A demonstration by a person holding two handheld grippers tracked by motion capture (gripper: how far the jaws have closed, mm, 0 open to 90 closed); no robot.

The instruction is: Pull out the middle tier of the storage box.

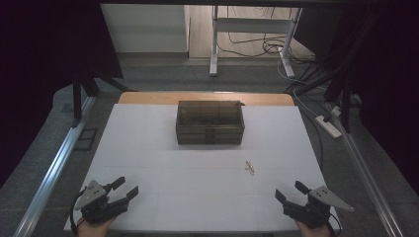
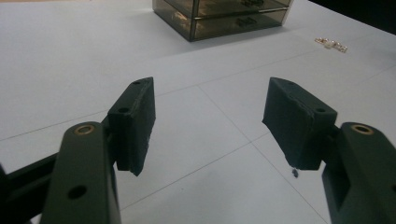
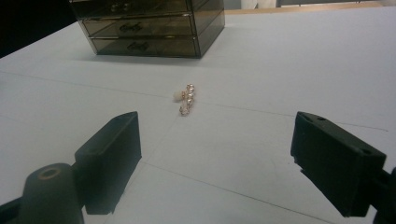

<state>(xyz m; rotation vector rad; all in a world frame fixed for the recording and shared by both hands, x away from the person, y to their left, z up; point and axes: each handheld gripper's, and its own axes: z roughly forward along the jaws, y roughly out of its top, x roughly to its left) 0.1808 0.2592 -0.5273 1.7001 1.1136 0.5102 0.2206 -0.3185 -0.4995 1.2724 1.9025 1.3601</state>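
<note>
A small piece of pearl-and-gold jewellery (image 1: 249, 168) lies on the white table surface (image 1: 148, 148), right of centre and nearer the person than the one smoky translucent drawer box (image 1: 210, 122) that stands toward the far middle, well apart from it. In the right gripper view the jewellery (image 3: 186, 99) reads as a short row of pale beads on a gold-coloured setting with one larger bead at its side; whether it is one piece or two lying together cannot be told. The drawer box (image 3: 147, 25) there shows stacked drawers with dark handles on their fronts; in the left gripper view the box (image 2: 222, 16) sits at the top edge with the jewellery (image 2: 331, 44) far off to its right. The white surface carries faint straight seam lines, and a strip of wooden tabletop (image 1: 207, 97) shows beyond its far edge. Two grippers rest at the near corners, one in each hand: the left gripper (image 1: 123, 190) with its jaws spread wide and nothing between them, and the right gripper (image 1: 291, 191) likewise spread wide and empty. Around the table are grey floor (image 1: 29, 163), dark curtains (image 1: 44, 44) at both sides, a white desk frame (image 1: 252, 34) beyond, loose cables (image 1: 257, 47) on the floor, and one power strip (image 1: 328, 126) at the right.
</note>
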